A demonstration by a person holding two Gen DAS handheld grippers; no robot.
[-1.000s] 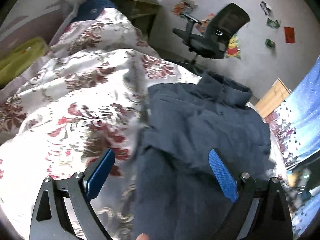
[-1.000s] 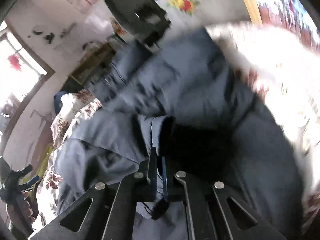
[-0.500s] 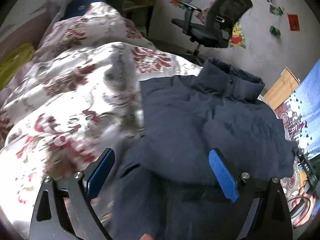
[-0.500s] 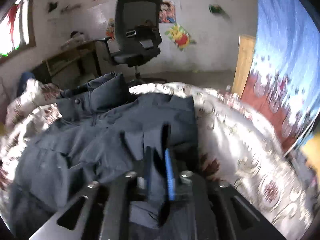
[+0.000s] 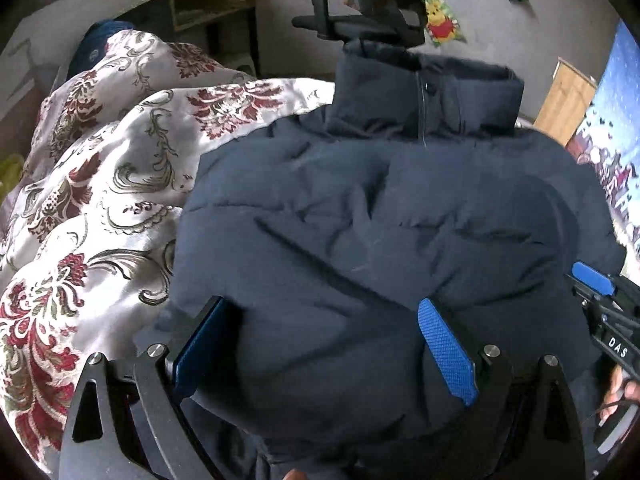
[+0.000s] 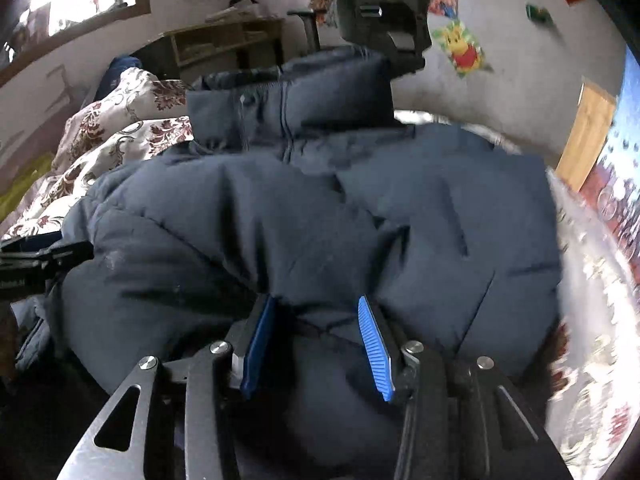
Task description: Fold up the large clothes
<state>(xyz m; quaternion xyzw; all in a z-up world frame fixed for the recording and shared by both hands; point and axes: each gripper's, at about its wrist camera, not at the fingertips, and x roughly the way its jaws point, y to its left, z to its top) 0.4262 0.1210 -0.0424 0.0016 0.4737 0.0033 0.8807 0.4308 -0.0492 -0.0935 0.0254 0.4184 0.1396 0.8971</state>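
Observation:
A large navy puffer jacket (image 5: 380, 232) lies on the floral bedspread (image 5: 100, 184), collar at the far end. It fills the right wrist view (image 6: 320, 216) too. My left gripper (image 5: 320, 344) is open, its blue pads straddling the jacket's near edge. My right gripper (image 6: 316, 336) is open, with jacket fabric bulging between its pads. The right gripper also shows at the right edge of the left wrist view (image 5: 596, 284), and the left gripper at the left edge of the right wrist view (image 6: 36, 256).
A black office chair (image 5: 384, 4) stands beyond the bed's far end, by a wall with posters. A wooden desk shelf (image 5: 208, 0) is at the back left. A wooden board (image 5: 568, 100) and a blue patterned cloth (image 5: 616, 152) are on the right.
The right gripper was shut on a jacket sleeve fold; it has now opened. Both grippers have moved forward over the jacket, which now lies more bunched.

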